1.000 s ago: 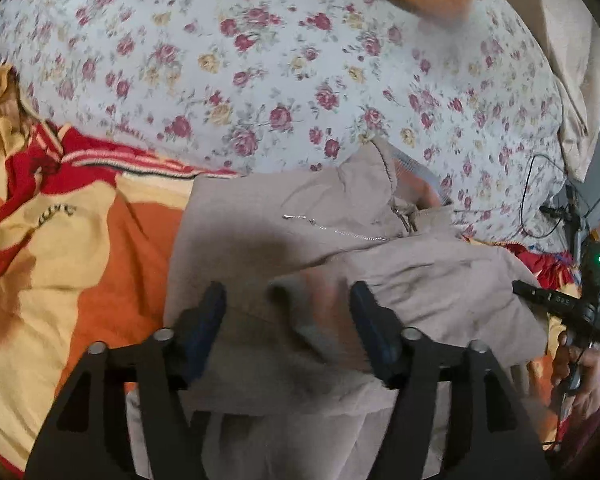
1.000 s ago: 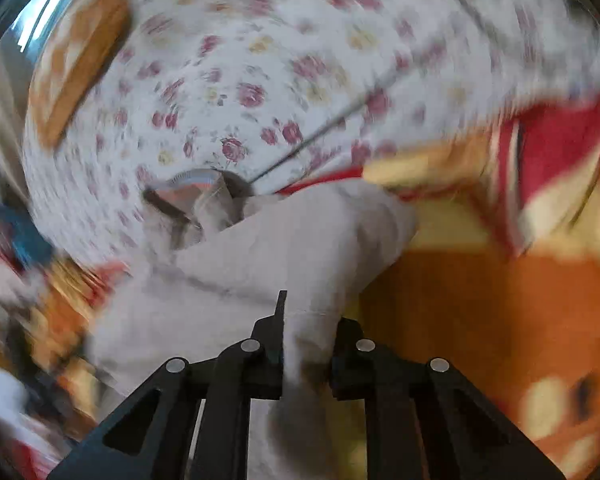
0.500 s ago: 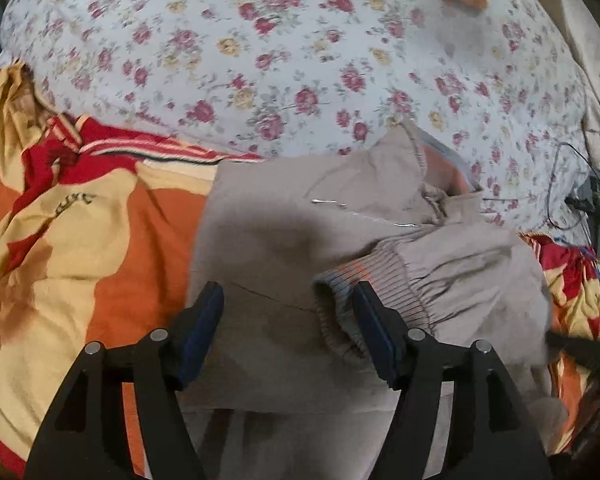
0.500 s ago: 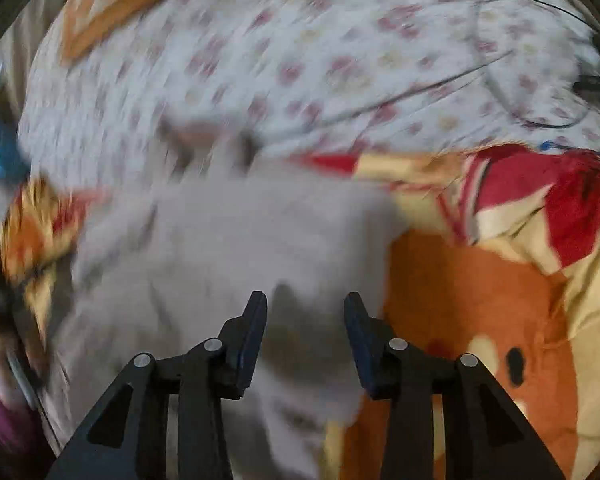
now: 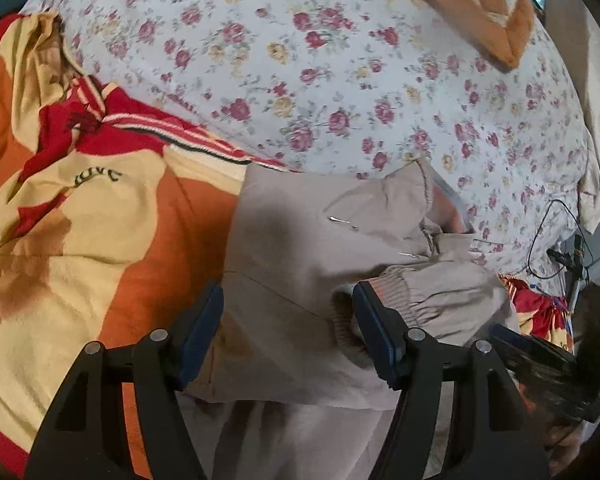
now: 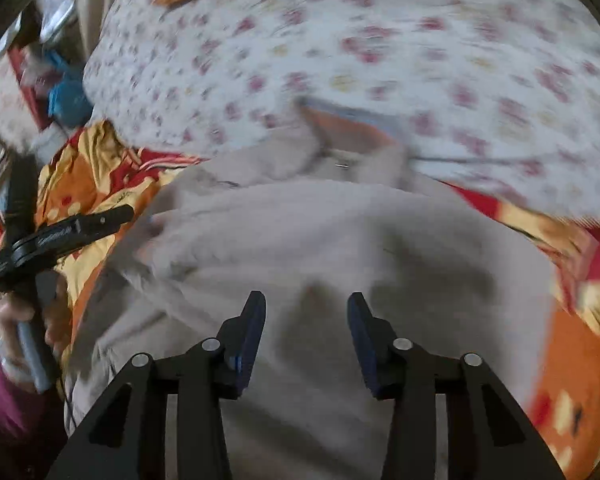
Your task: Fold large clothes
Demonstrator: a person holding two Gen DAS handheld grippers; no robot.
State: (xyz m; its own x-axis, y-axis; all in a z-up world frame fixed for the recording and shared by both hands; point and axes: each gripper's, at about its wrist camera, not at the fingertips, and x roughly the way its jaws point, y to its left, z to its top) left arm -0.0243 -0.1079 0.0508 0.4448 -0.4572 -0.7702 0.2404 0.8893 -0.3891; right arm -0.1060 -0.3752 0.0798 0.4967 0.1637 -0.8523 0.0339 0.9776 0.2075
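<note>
A beige zip jacket (image 5: pixel 300 240) lies on an orange, yellow and red blanket (image 5: pixel 80 200), collar toward the floral sheet. One sleeve is folded across the body, its ribbed cuff (image 5: pixel 388 292) beside my left gripper's right finger. My left gripper (image 5: pixel 288 312) is open and empty, just above the jacket. In the right wrist view the jacket (image 6: pixel 340 232) fills the middle, blurred. My right gripper (image 6: pixel 306 312) is open and empty over the jacket's body. The left gripper (image 6: pixel 60 236) shows there at the left edge.
A white floral sheet (image 5: pixel 340 60) covers the bed behind the jacket. An orange patterned cushion (image 5: pixel 480 4) lies at the back right. Black cables and a stand (image 5: pixel 568 256) sit at the right edge. Clutter (image 6: pixel 60 92) lies off the bed's left side.
My right gripper let go of the sleeve, opened and swung left over the jacket. The sleeve now lies folded across the body. My left gripper stayed open and shifted slightly.
</note>
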